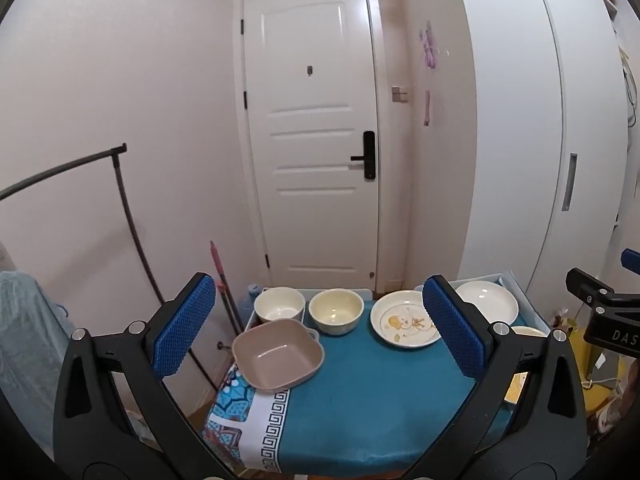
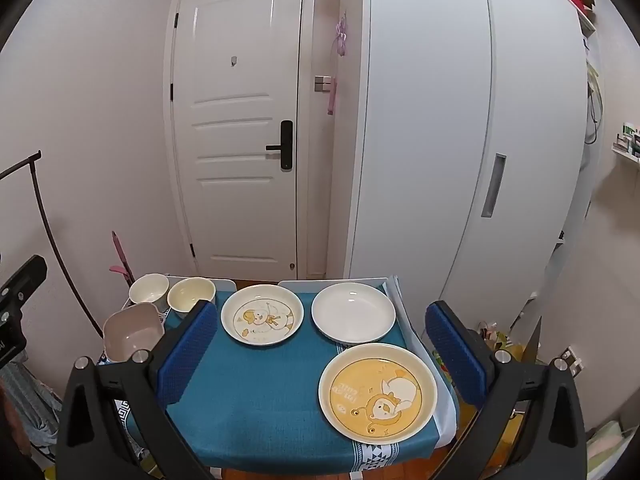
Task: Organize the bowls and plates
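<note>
On the blue-clothed table (image 1: 360, 400) (image 2: 260, 400) stand a pink square bowl (image 1: 278, 354) (image 2: 132, 332), a white bowl (image 1: 279, 304) (image 2: 149, 288), a cream bowl (image 1: 336, 310) (image 2: 191, 294), a white cartoon plate (image 1: 404, 324) (image 2: 262, 314), a plain white plate (image 1: 486, 302) (image 2: 353, 312) and a yellow cartoon plate (image 2: 378, 392). My left gripper (image 1: 318, 332) is open and empty, above the table's near side. My right gripper (image 2: 320, 356) is open and empty, above the table's near side.
A white door (image 1: 312, 128) and a white wardrobe (image 2: 460, 140) stand behind the table. A black clothes rail (image 1: 120, 200) and a pink mop handle (image 1: 218, 268) are at the left. Clutter lies on the floor at the right (image 2: 504, 340).
</note>
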Demonstrator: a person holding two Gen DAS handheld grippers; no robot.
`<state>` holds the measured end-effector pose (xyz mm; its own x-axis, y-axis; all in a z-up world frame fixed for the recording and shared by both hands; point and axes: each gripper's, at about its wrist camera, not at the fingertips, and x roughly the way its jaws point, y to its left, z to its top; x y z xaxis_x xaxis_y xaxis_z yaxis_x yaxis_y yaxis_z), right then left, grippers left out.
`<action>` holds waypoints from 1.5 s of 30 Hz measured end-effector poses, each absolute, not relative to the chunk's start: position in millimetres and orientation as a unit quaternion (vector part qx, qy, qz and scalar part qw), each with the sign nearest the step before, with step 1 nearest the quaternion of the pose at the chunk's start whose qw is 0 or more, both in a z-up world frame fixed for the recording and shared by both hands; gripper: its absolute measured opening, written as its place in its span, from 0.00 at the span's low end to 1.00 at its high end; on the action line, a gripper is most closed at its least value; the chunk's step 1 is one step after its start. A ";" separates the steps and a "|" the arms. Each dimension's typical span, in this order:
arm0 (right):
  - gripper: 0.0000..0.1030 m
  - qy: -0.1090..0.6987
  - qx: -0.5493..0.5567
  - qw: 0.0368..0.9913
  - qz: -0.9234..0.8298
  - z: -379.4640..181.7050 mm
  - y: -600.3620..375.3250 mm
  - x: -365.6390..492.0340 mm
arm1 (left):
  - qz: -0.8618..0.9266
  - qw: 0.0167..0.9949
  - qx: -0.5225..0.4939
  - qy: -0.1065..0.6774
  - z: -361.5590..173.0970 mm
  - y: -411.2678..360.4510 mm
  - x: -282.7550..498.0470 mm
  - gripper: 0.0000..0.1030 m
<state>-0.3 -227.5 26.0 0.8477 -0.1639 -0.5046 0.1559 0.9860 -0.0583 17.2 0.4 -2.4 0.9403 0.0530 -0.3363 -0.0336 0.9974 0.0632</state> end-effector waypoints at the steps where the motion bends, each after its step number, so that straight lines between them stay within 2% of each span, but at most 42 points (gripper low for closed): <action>1: 1.00 0.262 -0.009 0.961 -0.084 24.7 -225.3 -1.0 | 0.022 0.984 0.028 0.173 -2.4 0.9 17.9 1.00; 45: 1.00 0.272 -0.011 0.959 -0.079 14.5 -220.2 12.9 | 0.007 0.983 0.025 0.183 -4.9 8.3 26.9 1.00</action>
<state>12.9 -220.2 14.5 0.8395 -0.1583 -0.5197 0.1464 0.9871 -0.0643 26.9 8.3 -4.9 0.9332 0.0237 -0.3585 -0.0057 0.9987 0.0511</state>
